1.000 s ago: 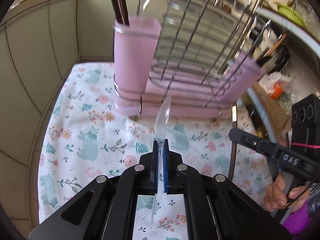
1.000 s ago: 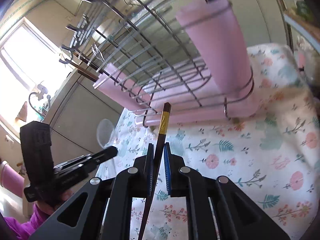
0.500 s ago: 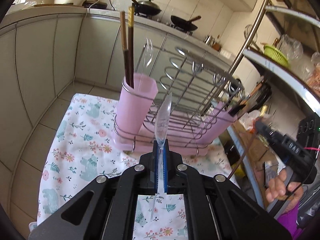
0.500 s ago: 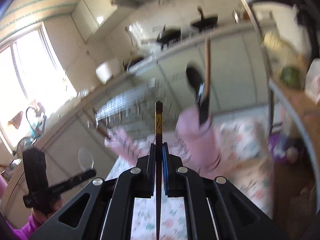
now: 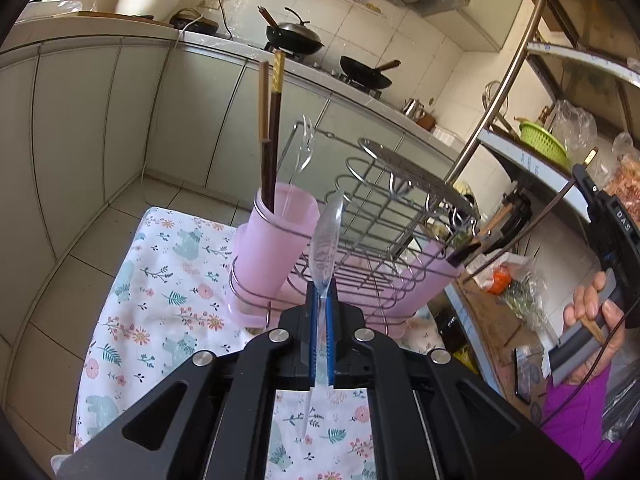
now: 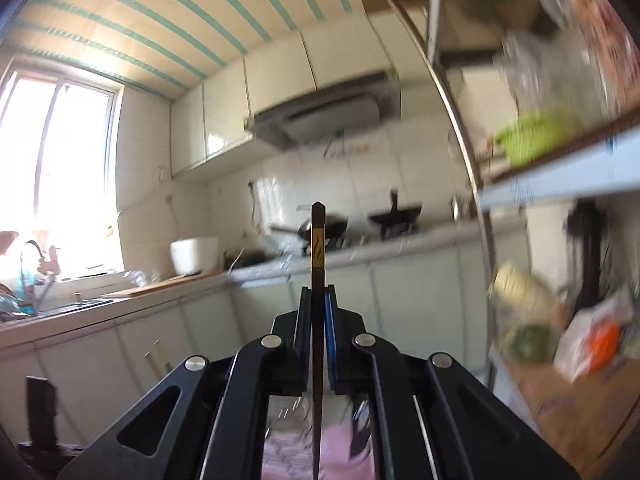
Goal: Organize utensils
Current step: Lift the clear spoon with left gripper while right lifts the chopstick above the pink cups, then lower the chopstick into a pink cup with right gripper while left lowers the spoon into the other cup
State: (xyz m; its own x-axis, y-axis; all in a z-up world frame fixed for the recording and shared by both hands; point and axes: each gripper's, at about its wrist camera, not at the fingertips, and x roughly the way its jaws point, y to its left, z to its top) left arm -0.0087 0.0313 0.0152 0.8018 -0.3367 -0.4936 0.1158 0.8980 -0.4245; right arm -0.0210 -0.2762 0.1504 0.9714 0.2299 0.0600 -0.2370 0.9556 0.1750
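Spoon [image 5: 326, 240] clamped left gripper [image 5: 320, 312], chopstick [image 6: 318, 240] right gripper [image 6: 318, 308]

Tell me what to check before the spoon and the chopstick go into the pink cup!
1. Left gripper shut on the clear plastic spoon: ok.
2. Right gripper shut on the dark chopstick: ok.
3. Pink cup upright in its wire ring: ok.
4. Room in the cup: two chopsticks and a clear fork already stand in it, with free space beside them: ok.
5. Spoon lined up over the cup: not ok, it sits lower and to the cup's right.
6. Chopstick aimed at the cup: not ok, it points level at the far wall.
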